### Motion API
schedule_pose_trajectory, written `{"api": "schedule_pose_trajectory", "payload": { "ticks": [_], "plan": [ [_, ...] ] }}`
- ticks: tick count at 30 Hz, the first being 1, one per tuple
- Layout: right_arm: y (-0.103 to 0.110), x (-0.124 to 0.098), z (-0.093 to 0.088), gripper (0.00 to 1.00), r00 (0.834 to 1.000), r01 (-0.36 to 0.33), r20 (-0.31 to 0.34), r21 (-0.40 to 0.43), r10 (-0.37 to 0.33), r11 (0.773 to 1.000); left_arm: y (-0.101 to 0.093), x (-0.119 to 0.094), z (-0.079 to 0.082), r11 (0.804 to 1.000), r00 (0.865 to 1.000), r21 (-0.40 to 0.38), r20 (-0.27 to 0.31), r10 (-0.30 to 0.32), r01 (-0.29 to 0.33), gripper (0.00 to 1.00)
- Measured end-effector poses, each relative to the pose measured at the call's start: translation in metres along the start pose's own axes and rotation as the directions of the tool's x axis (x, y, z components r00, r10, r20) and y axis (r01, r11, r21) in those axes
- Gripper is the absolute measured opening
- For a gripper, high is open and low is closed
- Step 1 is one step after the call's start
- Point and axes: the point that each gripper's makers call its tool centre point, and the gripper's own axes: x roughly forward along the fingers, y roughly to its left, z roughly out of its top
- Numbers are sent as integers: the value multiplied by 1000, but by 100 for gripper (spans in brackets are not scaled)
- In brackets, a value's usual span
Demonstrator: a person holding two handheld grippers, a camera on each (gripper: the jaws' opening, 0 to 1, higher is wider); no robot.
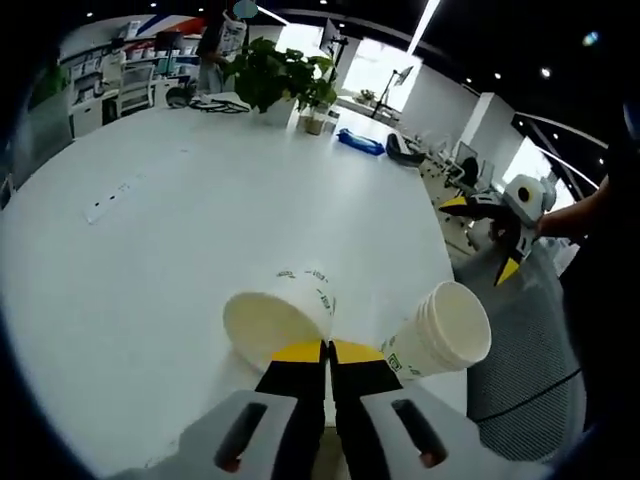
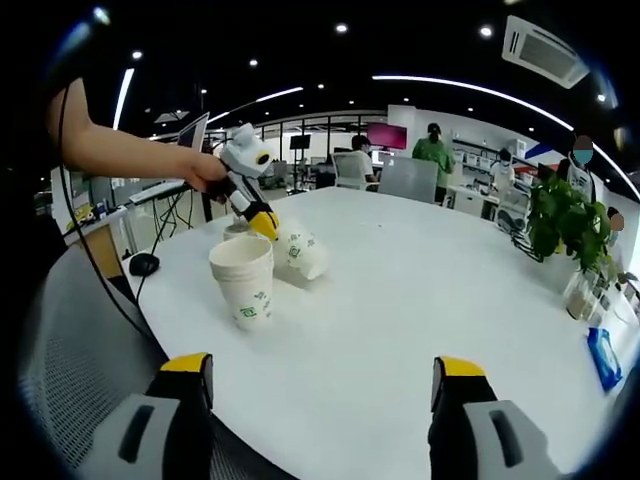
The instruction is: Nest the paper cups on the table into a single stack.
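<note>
Cups sit near the table (image 2: 420,290) edge. At left, the loose cup (image 1: 278,315) lies on its side, mouth toward the left gripper (image 1: 327,352), whose jaws are pressed together on its rim, probably to lift it. Just right stands the stack (image 1: 440,335), upright and mouth open to receive it. The right gripper (image 2: 325,385) hangs back, jaws spread, holding nothing.

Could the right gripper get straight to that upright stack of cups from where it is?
Probably yes: the right gripper is open, and bare table lies between it and the cup stack. The left gripper sits behind, at the lying cup.
</note>
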Motion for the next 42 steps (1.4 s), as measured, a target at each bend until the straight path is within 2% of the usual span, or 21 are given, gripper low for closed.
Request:
{"api": "schedule_pose_trajectory", "payload": {
  "ticks": [9,17,23,26,34,42],
  "plan": [
    [3,0,7,95,999,-15,35,8,15,1000,-6,-17,5,999,999,21,31,40,-41,0],
    [6,0,12,100,998,-31,58,2,31,1000,-19,-33,8,997,996,32,57,62,-64,0],
    [7,0,13,100,997,-34,63,-2,34,999,-30,-42,12,996,994,46,77,79,-82,0],
    [8,0,12,99,998,-36,58,-5,37,999,-41,-48,22,994,991,71,114,74,-82,0],
    [8,0,12,99,998,-35,57,-7,36,999,-71,-65,45,984,985,148,155,73,-96,0],
    [9,0,10,97,998,-39,47,-12,39,999,-93,-73,41,979,990,188,125,59,-82,0]
  ]
}}
